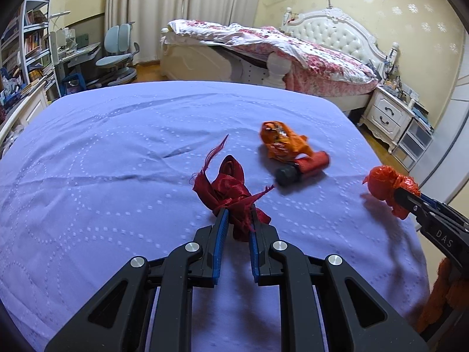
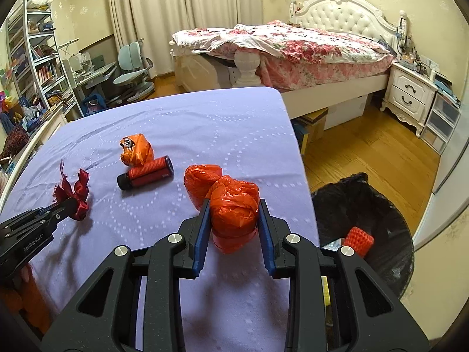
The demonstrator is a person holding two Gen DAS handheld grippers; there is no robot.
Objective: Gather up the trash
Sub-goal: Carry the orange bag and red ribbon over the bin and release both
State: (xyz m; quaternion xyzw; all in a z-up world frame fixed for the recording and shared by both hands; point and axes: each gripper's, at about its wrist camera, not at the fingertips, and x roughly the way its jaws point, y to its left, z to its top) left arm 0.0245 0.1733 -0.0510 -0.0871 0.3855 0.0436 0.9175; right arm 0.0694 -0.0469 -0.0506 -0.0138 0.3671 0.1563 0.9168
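My left gripper (image 1: pixel 238 215) is shut on a dark red ribbon scrap (image 1: pixel 231 184), held just above the purple cloth (image 1: pixel 117 146). It also shows in the right wrist view (image 2: pixel 74 199). My right gripper (image 2: pixel 233 208) is shut on a crumpled orange plastic bag (image 2: pixel 231 202), seen at the right in the left wrist view (image 1: pixel 387 184). An orange wrapper (image 1: pixel 281 142) and a red cylinder with a black cap (image 1: pixel 302 168) lie on the cloth between them. A bin lined with a black bag (image 2: pixel 366 205) stands on the floor to the right, with a red mesh piece (image 2: pixel 359 239) inside.
The purple cloth's right edge (image 2: pixel 304 176) drops to a wooden floor (image 2: pixel 366 152). A bed (image 2: pixel 293 47) and nightstand (image 2: pixel 410 94) stand behind. A desk, chair (image 2: pixel 132 70) and bookshelf (image 2: pixel 35 67) are at the back left.
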